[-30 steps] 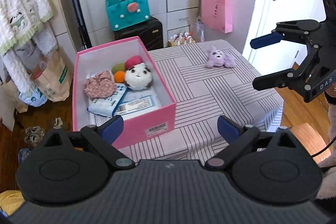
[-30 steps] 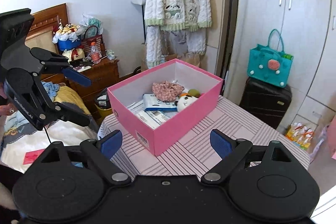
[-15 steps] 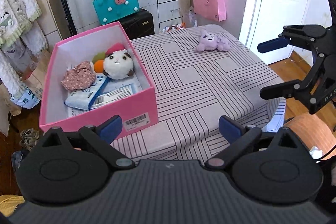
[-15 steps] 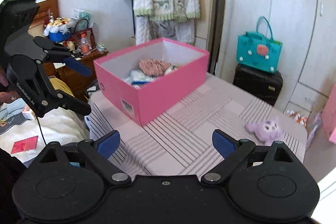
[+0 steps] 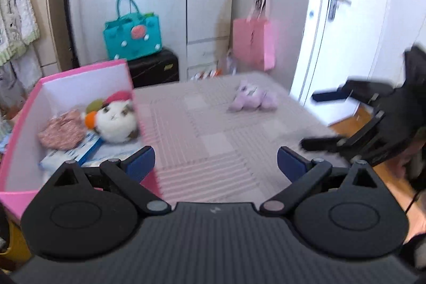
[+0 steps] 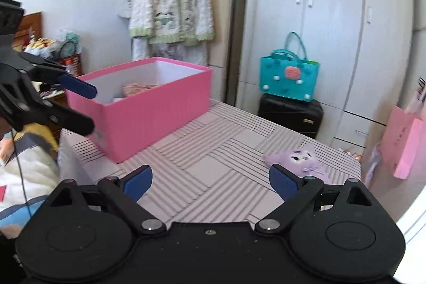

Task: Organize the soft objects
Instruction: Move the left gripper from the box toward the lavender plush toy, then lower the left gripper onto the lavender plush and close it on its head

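A small purple plush (image 5: 251, 99) (image 6: 298, 159) lies on the striped tablecloth (image 5: 213, 140) near the table's far right. The pink box (image 5: 66, 79) (image 6: 149, 105) at the left holds a white round plush (image 5: 114, 121), a pink fabric piece (image 5: 61, 133) and flat packets. My left gripper (image 5: 215, 164) is open above the table's near edge, nothing between its fingers. My right gripper (image 6: 210, 181) is open and empty too, low over the cloth, the purple plush just beyond its right fingertip. Each gripper shows in the other's view: right (image 5: 319, 120), left (image 6: 80, 105).
A teal handbag (image 5: 133, 36) (image 6: 289, 77) sits on a black suitcase (image 5: 154, 68) by the white wardrobe. A pink paper bag (image 5: 253, 44) (image 6: 402, 143) hangs at the right, near a door. A white robe (image 6: 170, 7) hangs behind the box. A bed (image 6: 26, 169) lies at the left.
Both grippers have moved forward and lower over the table. The purple plush is now closer in both views; the right gripper has swung right toward it. The left view is motion-blurred.
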A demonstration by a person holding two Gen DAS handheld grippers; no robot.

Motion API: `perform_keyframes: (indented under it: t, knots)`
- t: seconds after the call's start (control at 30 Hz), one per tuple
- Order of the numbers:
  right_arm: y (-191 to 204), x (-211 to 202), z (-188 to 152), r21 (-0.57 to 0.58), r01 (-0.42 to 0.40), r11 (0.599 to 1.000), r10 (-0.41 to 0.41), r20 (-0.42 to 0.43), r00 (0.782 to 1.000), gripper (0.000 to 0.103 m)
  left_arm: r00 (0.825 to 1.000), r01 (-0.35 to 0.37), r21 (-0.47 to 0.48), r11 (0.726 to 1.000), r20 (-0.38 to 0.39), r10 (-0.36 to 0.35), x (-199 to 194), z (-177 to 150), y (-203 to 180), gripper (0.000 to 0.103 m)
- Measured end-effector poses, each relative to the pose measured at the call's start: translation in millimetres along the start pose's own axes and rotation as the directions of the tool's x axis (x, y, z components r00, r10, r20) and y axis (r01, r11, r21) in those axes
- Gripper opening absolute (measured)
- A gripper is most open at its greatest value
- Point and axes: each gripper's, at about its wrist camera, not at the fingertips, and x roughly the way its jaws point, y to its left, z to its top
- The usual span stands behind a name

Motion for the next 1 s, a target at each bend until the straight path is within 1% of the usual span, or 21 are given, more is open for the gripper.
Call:
perform_keyframes:
  t: [0.1,0.2,0.3,0.4,0.47,0.53,0.63,0.67,0.73,0.83,0.87,0.9,1.0]
  knots:
    - [-13,8,-9,0.03,0.032,0.999,-0.032,0.019,0.999,0.097,0.998,0.026,-0.01,1.0,0.06,-0.025,8,5,-8,0.1]
    - [-26,18,-16,0.045,0.049,0.998,-0.051,0.029,0.998,0.096,0.995,0.013,0.004,1.0,0.095,-0.013,22,11,-20,0.1]
    - [-43,28,-20,0.103,0.049,0.993,-0.051,0.018,0.999,0.096,0.997,0.021,0.016,1.0,0.079,-0.022,42,19,-30,0.099]
    - [-65,39,-24,0.18,0.053,0.982,-0.053,0.0,0.999,0.096,0.996,0.062,-0.004,0.998,0.063,-0.062,66,29,-37,0.099]
    - [-78,48,-24,0.206,0.073,0.976,-0.069,-0.029,0.997,0.096,0.995,0.073,-0.004,0.997,0.075,-0.072,79,37,-39,0.099]
    - [-91,58,-25,0.241,0.075,0.968,-0.065,-0.05,0.997,0.096,0.994,0.066,-0.009,0.998,0.089,-0.065,96,47,-42,0.096]
    - [-110,74,-28,0.303,0.076,0.95,-0.053,-0.083,0.995,0.096,0.996,0.074,-0.038,0.996,0.061,-0.072,129,60,-43,0.093]
    - [-115,80,-30,0.317,0.08,0.945,-0.052,-0.096,0.994,0.096,0.995,0.09,-0.057,0.994,0.041,-0.087,142,64,-41,0.092]
    - [-125,93,-32,0.332,0.082,0.94,-0.043,-0.122,0.992,0.095,0.993,0.117,-0.079,0.99,0.024,-0.116,168,73,-40,0.092]
    - [-133,111,-33,0.342,0.09,0.935,-0.037,-0.158,0.987,0.092,0.995,0.098,-0.082,0.992,-0.012,-0.1,202,82,-43,0.092]
    - [-137,116,-33,0.352,0.103,0.93,-0.043,-0.173,0.984,0.091,0.995,0.094,-0.098,0.991,-0.029,-0.097,215,85,-42,0.092]
    - [-139,121,-34,0.36,0.112,0.926,-0.049,-0.179,0.983,0.09,0.994,0.091,-0.136,0.987,-0.052,-0.098,228,87,-40,0.092]
    - [-144,124,-38,0.389,0.12,0.913,-0.061,-0.161,0.985,0.09,0.987,0.1,-0.227,0.969,-0.104,-0.126,258,88,-33,0.091]
